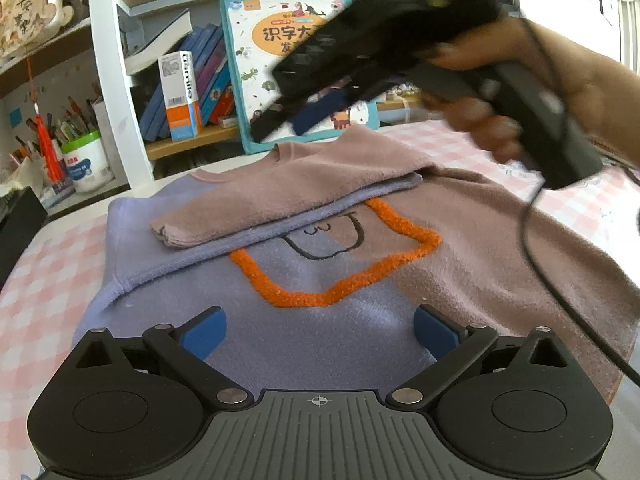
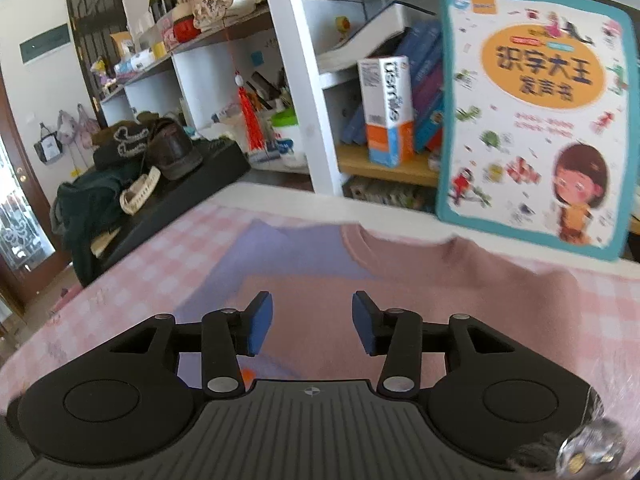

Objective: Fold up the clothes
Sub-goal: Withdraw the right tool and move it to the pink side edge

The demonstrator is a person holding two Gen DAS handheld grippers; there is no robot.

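both claws gape empty, left gripper (image 1: 320,332) wide above the hem and right gripper (image 2: 312,326) above the collar end; sweater (image 1: 320,232) flat on checked tablecloth (image 1: 36,280), folded sleeve (image 1: 280,204) risks snagging undone.

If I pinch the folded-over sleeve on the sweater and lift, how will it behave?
The sleeve is likely floppy: it lies limp and flat across the sweater, so it should drape from the pinch. Its fuzzy knit probably grips the pads rather than slipping. It looks light, though lifting may drag the layer beneath on the checked tablecloth.
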